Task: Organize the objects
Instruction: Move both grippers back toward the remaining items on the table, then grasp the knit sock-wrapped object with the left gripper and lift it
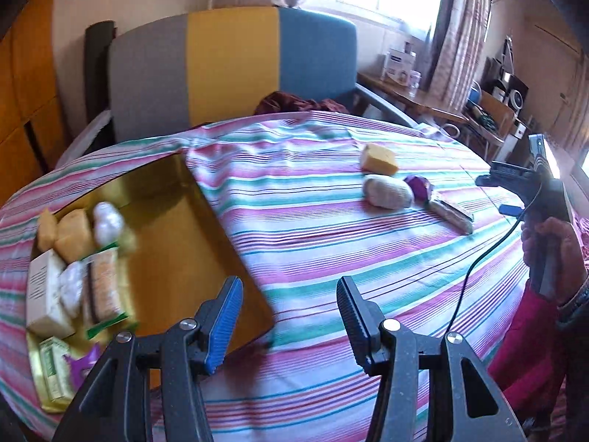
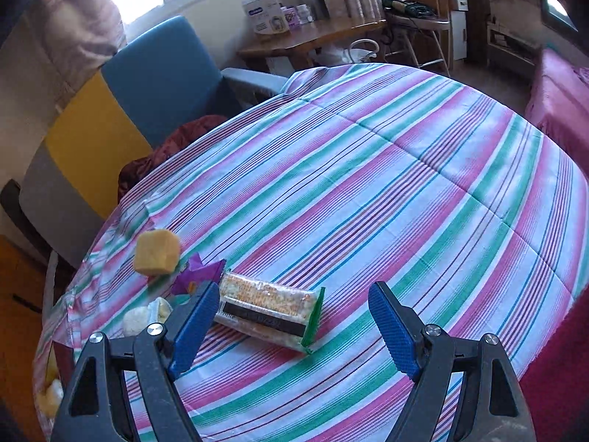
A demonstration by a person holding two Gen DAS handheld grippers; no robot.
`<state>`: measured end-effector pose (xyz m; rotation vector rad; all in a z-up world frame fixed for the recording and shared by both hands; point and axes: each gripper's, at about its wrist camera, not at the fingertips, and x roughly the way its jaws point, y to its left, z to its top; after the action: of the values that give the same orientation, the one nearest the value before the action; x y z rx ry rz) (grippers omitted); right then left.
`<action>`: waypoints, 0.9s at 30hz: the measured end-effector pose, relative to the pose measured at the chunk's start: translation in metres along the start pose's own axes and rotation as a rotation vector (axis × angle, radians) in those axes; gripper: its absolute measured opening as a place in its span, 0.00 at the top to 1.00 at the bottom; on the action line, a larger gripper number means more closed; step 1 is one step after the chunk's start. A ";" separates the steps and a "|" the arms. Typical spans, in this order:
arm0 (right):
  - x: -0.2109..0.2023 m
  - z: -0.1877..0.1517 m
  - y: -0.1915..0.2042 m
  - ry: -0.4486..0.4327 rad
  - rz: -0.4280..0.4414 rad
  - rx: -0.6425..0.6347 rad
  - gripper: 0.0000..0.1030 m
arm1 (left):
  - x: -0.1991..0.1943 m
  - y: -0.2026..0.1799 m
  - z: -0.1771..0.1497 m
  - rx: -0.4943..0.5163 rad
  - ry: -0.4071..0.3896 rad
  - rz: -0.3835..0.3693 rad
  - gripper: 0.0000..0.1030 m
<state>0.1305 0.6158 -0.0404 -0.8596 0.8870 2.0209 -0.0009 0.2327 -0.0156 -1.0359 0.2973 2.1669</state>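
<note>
A gold tray [image 1: 191,243] lies at the left of the striped table and holds several wrapped snacks and a white box [image 1: 46,291]. My left gripper [image 1: 289,316] is open and empty, just right of the tray's near corner. On the cloth lie a yellow sponge [image 1: 379,159], a white wrapped lump [image 1: 386,192], a purple wrapper [image 1: 418,186] and a cereal bar [image 1: 451,213]. My right gripper [image 2: 292,326] is open and hovers just before the cereal bar [image 2: 268,311]. The sponge [image 2: 156,252] and purple wrapper [image 2: 198,274] lie beyond it to the left. The right gripper also shows in the left wrist view [image 1: 533,180].
The striped tablecloth [image 2: 386,184] covers the round table. A grey, yellow and blue chair [image 1: 232,70] stands behind it with a dark red cloth [image 1: 294,103] on the seat. A wooden desk [image 2: 313,40] and shelves stand by the window. A pink bed [image 2: 559,103] is at right.
</note>
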 end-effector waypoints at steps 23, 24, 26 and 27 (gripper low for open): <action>0.003 -0.010 0.008 0.071 0.108 -0.013 0.15 | 0.138 -0.117 0.095 0.103 0.122 -0.194 0.17; 0.003 -0.010 0.008 0.073 0.114 -0.011 0.15 | 0.148 -0.121 0.098 0.110 0.132 -0.189 0.16; 0.005 -0.011 0.009 0.084 0.124 -0.010 0.15 | 0.164 -0.125 0.103 0.106 0.153 -0.182 0.16; 0.005 -0.011 0.009 0.089 0.130 -0.009 0.15 | 0.172 -0.127 0.106 0.104 0.164 -0.178 0.16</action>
<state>0.1229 0.6046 -0.0477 -0.9239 1.0072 2.1129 -0.0507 0.4605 -0.0642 -1.1382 0.3752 1.8924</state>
